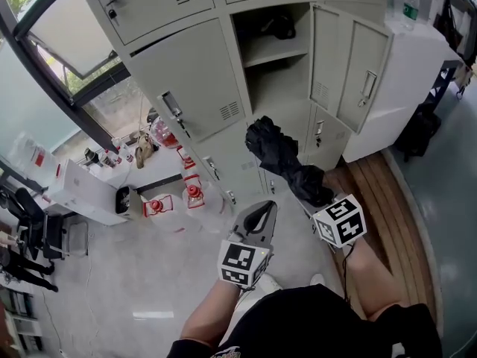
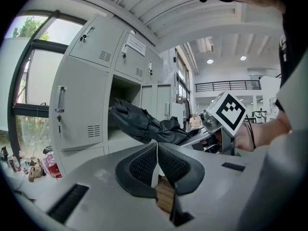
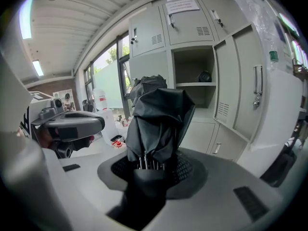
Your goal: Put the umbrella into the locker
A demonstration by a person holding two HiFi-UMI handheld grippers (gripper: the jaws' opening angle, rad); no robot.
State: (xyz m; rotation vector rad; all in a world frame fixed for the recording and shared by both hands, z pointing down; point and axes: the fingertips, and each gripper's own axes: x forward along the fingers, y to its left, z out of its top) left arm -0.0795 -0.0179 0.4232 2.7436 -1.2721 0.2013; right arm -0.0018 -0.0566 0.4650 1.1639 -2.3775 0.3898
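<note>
Holding confirmed: folded black umbrella (image 1: 277, 154) pinched at lower end by right gripper (image 1: 319, 197), canopy tip raised in front of open locker compartment (image 1: 277, 88), not yet inside. Left gripper (image 1: 259, 216) pressed together, empty, below compartment. Risk: loose canopy folds snagged on compartment rim; umbrella twisted in jaws if tip is struck against frame or open door (image 1: 350, 66) right of compartment.

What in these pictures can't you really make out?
Umbrella handle: buried between the right gripper's jaws, right gripper view.
Dark thing on the locker's top shelf: shadowed and too small, head view.
Notice on a door: print too small, right gripper view.
</note>
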